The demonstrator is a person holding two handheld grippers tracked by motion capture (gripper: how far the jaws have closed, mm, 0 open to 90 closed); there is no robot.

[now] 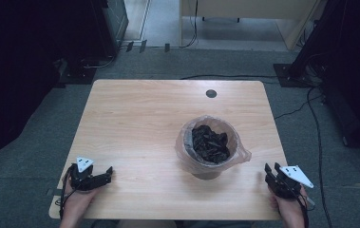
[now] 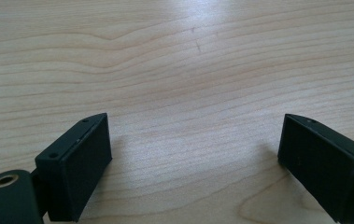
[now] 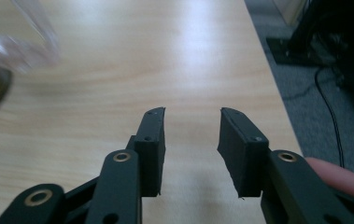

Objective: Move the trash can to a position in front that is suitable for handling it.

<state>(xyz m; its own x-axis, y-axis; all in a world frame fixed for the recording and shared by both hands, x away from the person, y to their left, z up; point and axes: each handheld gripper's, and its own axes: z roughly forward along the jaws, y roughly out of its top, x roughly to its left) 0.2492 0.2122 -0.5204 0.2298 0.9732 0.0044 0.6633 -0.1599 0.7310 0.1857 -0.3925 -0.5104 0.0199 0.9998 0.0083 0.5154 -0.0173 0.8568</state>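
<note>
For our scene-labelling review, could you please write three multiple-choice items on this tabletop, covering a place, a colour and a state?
1. Where does the bin stand on the table?
A. right of the middle
B. far left corner
C. on the near left edge

2. What colour is the crumpled stuff inside the bin's clear liner?
A. white
B. black
C. yellow

3. How do the jaws of the left gripper stand?
A. shut on the liner
B. shut on nothing
C. wide open over bare wood

Key: 1 A, the high view shows it right of centre; 2 B, it looks black; 3 C, the left gripper view shows a wide gap.
</note>
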